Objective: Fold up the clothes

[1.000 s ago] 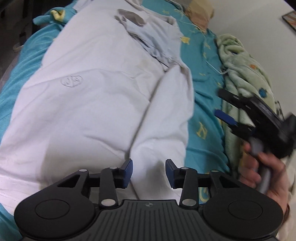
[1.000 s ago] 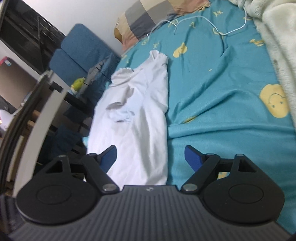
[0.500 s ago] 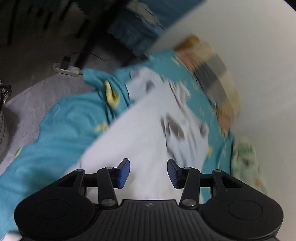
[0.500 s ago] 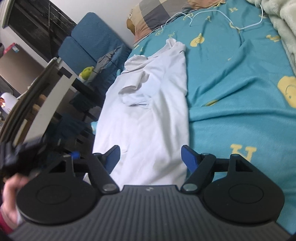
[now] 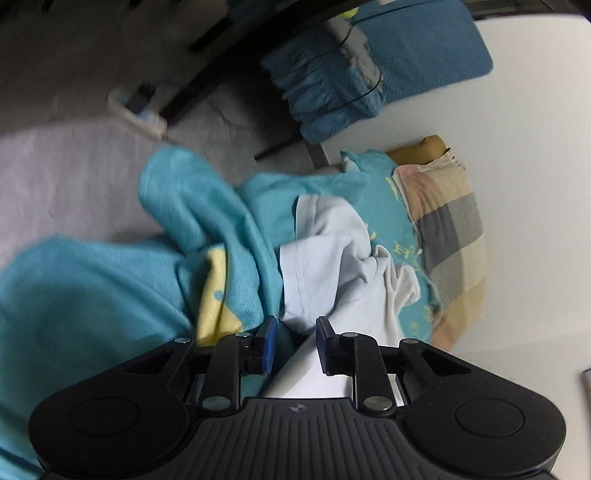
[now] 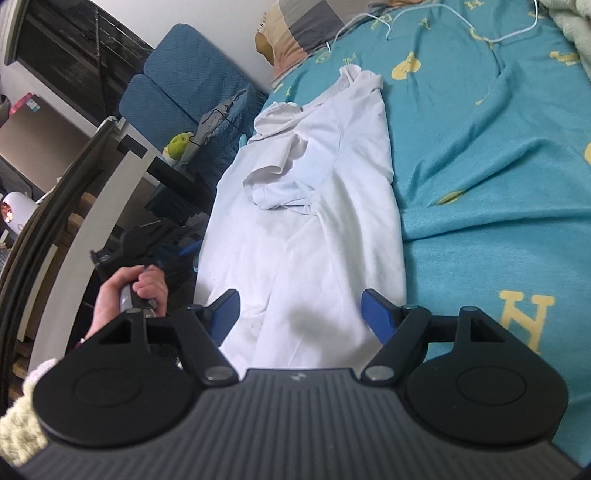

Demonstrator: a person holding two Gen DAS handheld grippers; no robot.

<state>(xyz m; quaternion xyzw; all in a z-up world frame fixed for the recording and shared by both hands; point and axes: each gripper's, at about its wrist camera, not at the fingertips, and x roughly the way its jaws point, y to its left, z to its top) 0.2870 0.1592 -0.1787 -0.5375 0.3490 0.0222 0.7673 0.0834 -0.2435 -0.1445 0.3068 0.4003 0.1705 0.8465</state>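
Right wrist alone shows the left hand point(image 6: 127, 295) (beside the shirt point(image 6: 317, 229)).

A bed point(image 6: 480, 155) with a teal sheet printed in yellow lies ahead of the right gripper, a checked pillow point(image 6: 295, 26) at its far end against a white wall point(image 5: 517, 110). A blue chair point(image 6: 184, 85) stands left of the bed on grey floor point(image 5: 74, 166).
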